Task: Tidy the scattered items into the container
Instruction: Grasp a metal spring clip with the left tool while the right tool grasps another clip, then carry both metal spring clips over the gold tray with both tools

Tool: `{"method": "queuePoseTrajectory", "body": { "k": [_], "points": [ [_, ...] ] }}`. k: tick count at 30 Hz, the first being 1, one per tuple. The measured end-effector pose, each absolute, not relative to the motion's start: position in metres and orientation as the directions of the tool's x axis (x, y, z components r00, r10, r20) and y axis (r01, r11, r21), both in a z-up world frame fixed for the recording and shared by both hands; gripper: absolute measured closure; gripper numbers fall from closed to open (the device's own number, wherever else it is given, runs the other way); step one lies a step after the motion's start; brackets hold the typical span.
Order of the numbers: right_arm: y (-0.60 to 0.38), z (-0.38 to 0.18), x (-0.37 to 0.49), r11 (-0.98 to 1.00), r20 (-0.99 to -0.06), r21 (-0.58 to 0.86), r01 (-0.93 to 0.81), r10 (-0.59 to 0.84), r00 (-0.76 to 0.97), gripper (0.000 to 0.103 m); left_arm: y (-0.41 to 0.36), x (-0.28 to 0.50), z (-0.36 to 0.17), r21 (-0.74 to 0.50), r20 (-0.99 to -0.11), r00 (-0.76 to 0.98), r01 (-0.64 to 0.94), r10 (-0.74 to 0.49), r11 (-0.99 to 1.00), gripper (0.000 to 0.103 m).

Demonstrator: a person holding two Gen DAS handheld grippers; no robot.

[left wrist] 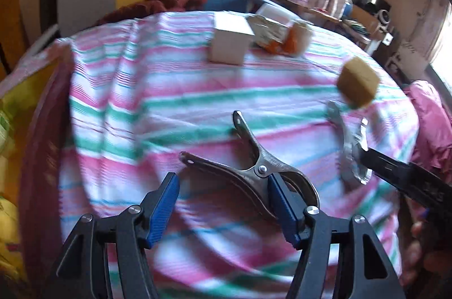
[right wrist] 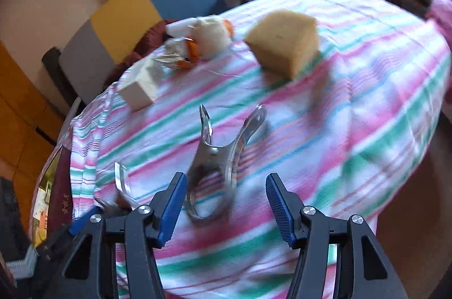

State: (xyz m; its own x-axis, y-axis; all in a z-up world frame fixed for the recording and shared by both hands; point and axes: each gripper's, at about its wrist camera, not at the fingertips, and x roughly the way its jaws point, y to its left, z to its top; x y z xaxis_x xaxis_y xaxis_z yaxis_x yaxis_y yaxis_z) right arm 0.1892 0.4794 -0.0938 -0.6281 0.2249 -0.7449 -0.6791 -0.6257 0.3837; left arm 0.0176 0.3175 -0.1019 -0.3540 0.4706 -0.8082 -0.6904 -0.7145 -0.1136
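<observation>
Left gripper (left wrist: 223, 207): jaws apart, a metal clamp (left wrist: 248, 171) between the pads, touching the right pad only; no firm grip that I can tell.
Right gripper (right wrist: 226, 207): open, empty; a second metal clamp (right wrist: 217, 166) lies just ahead, nearer its left finger.
Clamp axis: each points its handles away from its gripper.
Nearer hand: each gripper has its own clamp.
Container (left wrist: 36, 129): dark red rim at the bench's left edge.
Count: two clamps, one sponge (right wrist: 282, 43), one white box (left wrist: 230, 40), several blurred packets.
</observation>
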Motion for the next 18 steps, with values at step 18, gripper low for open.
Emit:
{"method": "queuePoseTrajectory", "body": {
  "k": [18],
  "points": [
    [0.462, -0.096, 0.141, -0.758, -0.777, 0.185, -0.626, 0.278, -0.565, 0.058, 0.329, 0.017, -0.084, -0.172, -0.834, -0.324, -0.618, 0.447, -0.768, 0.037]
  ]
}}
